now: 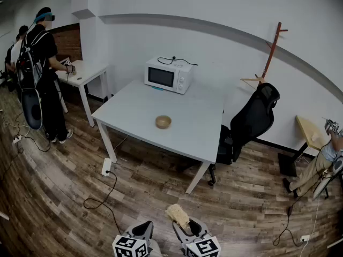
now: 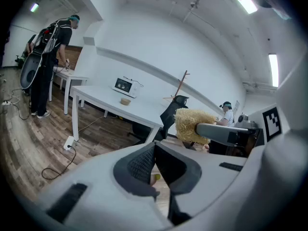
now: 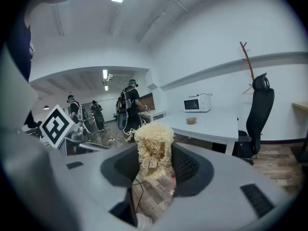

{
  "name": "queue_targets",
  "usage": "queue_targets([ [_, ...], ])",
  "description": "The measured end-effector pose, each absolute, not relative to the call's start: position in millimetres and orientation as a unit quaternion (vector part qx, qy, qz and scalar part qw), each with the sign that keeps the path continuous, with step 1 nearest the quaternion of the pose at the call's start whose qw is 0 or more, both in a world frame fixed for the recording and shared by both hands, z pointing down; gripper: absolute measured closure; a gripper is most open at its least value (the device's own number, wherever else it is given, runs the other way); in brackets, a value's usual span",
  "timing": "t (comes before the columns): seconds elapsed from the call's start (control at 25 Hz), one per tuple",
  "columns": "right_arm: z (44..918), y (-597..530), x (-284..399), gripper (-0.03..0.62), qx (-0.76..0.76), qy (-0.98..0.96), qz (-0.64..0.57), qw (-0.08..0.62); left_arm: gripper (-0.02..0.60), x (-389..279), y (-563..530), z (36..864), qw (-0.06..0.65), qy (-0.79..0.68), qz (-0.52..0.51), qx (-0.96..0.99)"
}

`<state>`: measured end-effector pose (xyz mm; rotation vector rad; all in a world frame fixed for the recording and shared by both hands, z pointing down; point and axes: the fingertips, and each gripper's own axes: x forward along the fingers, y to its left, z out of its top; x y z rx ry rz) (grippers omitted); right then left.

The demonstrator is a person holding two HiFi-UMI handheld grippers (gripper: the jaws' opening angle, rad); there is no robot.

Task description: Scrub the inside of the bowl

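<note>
left claw (image 2: 154, 147): jaws pressed together, nothing between them
right claw (image 3: 156, 150): clamped on the scrubber, just to the right of the left claw, the two side by side over the floor (image 1: 64, 197)
scrubber (image 1: 178, 216): pale straw-coloured fibre wad, pinched between the right claw's jaws, bulk sticks out past the tips
bowl (image 1: 163, 122): small, tan, upright, well ahead of both claws, touched by neither; sits alone near the middle of the worktop
worktop (image 1: 187, 127): white, ahead of both claws past a stretch of wood floor
microwave (image 1: 168, 75): white, beyond the bowl as seen from the claws, at the worktop's far edge by the wall
office chair (image 1: 252, 122): black, ahead and to the right of the right claw, at the worktop's right side
coat rack (image 1: 270, 52): wooden, behind the chair against the wall, far from the claws
person (image 1: 40, 74): dark clothes, backpack, standing far ahead and left of the left claw, hand on a side table (image 1: 86, 74)
power strip (image 1: 106, 166): white, on the floor ahead and left of the left claw, near a worktop leg, black cable trailing from it
</note>
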<state>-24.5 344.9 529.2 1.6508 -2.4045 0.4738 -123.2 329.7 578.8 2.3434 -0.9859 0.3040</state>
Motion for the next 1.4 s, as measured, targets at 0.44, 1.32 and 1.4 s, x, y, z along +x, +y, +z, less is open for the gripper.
queue_targets([
  [0.44, 518, 405, -24, 0.411, 0.565, -0.81, 0.139, 0.077, 0.563, -130, 368, 562, 0.25, -0.394, 0.099, 0.879],
  [1.32, 541, 376, -12, 0.41, 0.563, -0.802, 0.18, 0.085, 0.563, -118, 337, 578, 0.273, -0.369, 0.112, 0.881],
  [1.4, 541, 359, -8, 0.41, 0.567, -0.799, 0.181, 0.086, 0.563, -115, 320, 580, 0.274, -0.363, 0.114, 0.883],
])
